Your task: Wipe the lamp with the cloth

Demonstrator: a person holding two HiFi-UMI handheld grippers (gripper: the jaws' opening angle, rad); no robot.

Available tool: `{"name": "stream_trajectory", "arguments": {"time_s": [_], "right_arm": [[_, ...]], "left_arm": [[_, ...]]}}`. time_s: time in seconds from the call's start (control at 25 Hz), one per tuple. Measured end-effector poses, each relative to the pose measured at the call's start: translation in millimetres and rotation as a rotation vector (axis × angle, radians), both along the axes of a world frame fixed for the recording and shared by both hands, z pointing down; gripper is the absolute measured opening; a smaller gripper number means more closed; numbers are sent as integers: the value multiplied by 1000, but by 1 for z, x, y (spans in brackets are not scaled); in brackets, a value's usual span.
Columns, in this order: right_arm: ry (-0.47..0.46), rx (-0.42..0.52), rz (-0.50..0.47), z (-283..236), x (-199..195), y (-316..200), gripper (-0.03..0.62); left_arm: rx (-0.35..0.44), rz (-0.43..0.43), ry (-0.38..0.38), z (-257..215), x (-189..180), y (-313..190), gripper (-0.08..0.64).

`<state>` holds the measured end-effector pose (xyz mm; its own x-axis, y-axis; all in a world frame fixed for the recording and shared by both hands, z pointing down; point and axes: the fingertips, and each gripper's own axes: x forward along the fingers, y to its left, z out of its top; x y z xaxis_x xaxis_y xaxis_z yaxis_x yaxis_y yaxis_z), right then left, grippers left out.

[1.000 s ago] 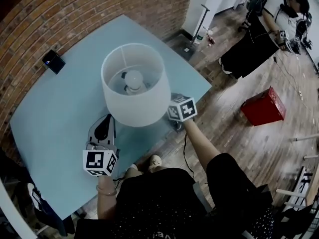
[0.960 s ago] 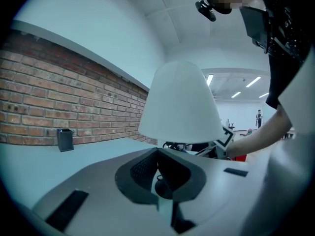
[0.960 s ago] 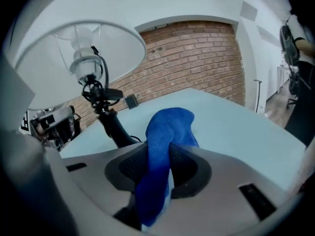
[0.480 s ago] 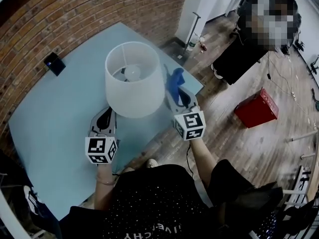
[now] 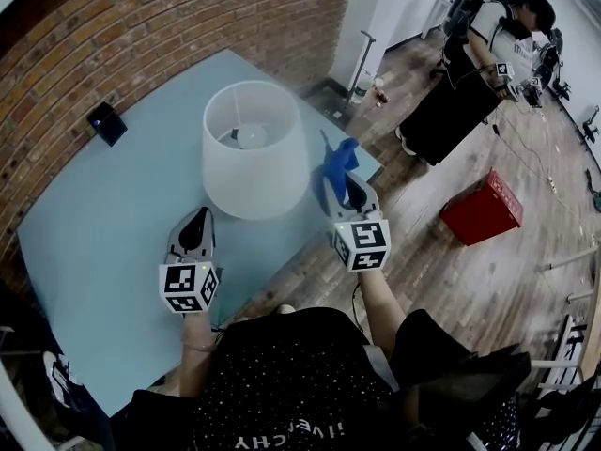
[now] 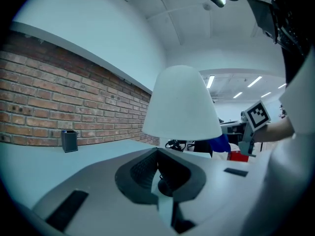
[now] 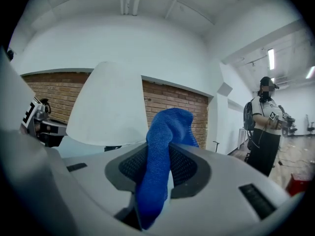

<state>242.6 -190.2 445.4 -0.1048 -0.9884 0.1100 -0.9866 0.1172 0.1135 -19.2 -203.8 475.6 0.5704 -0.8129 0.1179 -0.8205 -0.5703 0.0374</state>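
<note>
The lamp stands on the light-blue table point(image 5: 103, 214), its white shade point(image 5: 252, 148) open at the top with the bulb showing inside. My right gripper point(image 5: 340, 180) is just right of the shade and shut on a blue cloth point(image 5: 338, 160). The cloth sticks up out of the jaws point(image 7: 165, 146), and the shade point(image 7: 106, 104) rises a little to their left, apart from the cloth. My left gripper point(image 5: 198, 218) hovers at the shade's lower left, shut, with nothing in it. It points at the shade point(image 6: 181, 104) from below. The shade hides the lamp's base in the head view.
A small black box point(image 5: 103, 118) sits on the table by the brick wall point(image 5: 141, 17). The table's right edge runs close behind my right gripper. On the wooden floor lie a red box point(image 5: 491, 203) and cables; another person point(image 5: 488, 54) stands at the back right.
My right gripper has drawn back from the shade's lower right edge and risen to its right, bringing the blue cloth into sight. The left gripper has hardly moved.
</note>
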Motion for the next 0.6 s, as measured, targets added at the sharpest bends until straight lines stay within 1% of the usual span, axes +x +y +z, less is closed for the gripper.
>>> {"name": "stream_trajectory", "arguments": {"time_s": [0.08, 0.2, 0.36, 0.6], "right_arm": [[21, 6, 9, -3, 6, 4, 116], [53, -3, -5, 0, 3, 5, 107], [54, -29, -18, 11, -5, 5, 106], [37, -47, -16, 12, -9, 8, 106]], "left_arm": [[10, -14, 5, -2, -2, 1, 9], [17, -19, 0, -3, -4, -1, 9], [13, -30, 1, -1, -10, 1, 9], [-21, -29, -7, 9, -14, 6, 9]]}}
